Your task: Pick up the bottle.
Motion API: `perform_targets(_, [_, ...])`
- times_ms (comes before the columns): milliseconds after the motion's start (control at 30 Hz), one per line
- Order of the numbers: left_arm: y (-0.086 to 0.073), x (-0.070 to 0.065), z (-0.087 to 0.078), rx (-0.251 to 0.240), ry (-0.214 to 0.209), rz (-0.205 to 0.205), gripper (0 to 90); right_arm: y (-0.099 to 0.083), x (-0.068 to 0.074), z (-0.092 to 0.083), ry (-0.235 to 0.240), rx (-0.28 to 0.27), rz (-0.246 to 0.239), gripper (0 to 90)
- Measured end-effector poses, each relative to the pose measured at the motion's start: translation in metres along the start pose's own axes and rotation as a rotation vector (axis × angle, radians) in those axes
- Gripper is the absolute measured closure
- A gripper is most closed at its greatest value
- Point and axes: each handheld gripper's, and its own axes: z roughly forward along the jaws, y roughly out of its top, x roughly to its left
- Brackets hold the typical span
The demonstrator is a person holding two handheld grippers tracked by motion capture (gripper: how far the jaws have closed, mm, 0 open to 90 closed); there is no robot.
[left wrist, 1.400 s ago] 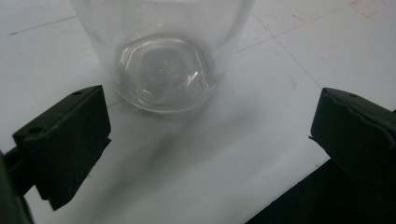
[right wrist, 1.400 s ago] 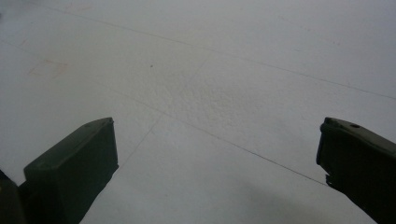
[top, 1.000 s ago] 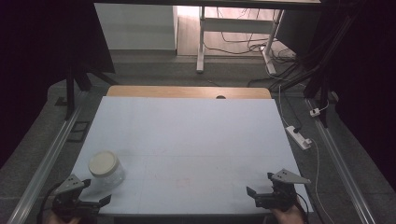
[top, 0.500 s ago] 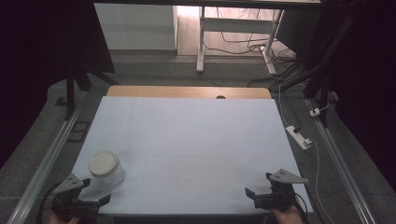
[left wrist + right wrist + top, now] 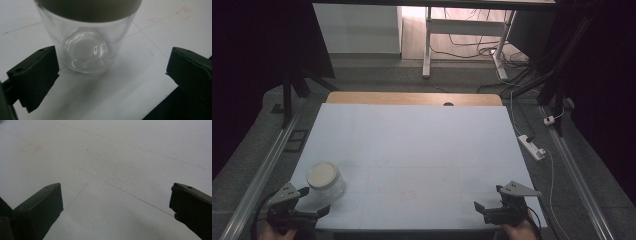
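The desk (image 5: 412,145) has a pale blue-white top with a wooden strip along its far edge, and a white power strip (image 5: 532,147) lies on the floor to its right. A clear glass jar (image 5: 325,181) with a cream lid stands upright at the near left corner, nothing blocking it. The left hand-held gripper (image 5: 311,202), jaws spread wide, sits just before the jar without touching, while the right hand-held gripper (image 5: 488,198) rests wide open over bare desk, well apart.
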Motion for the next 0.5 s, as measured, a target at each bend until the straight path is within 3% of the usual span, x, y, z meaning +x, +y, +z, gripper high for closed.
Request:
perform_targets(100, [0.002,0.003,0.002,-0.012,-0.027,0.0,0.0,0.0,0.0,0.0,0.001,-0.001,-0.001,0.0])
perform_targets(233, [0.003,0.005,0.003,-0.017,-0.017,0.005,0.0,0.0,0.0,0.0,0.0,-0.002,-0.001,0.0])
perform_targets(367, [0.003,0.011,0.004,-0.053,0.003,0.011,0.0,0.0,0.0,0.0,0.001,-0.001,-0.001,0.0])
perform_targets(500, [0.004,0.015,0.007,-0.071,0.027,-0.007,0.0,0.0,0.0,0.0,0.004,0.001,-0.002,0.0])
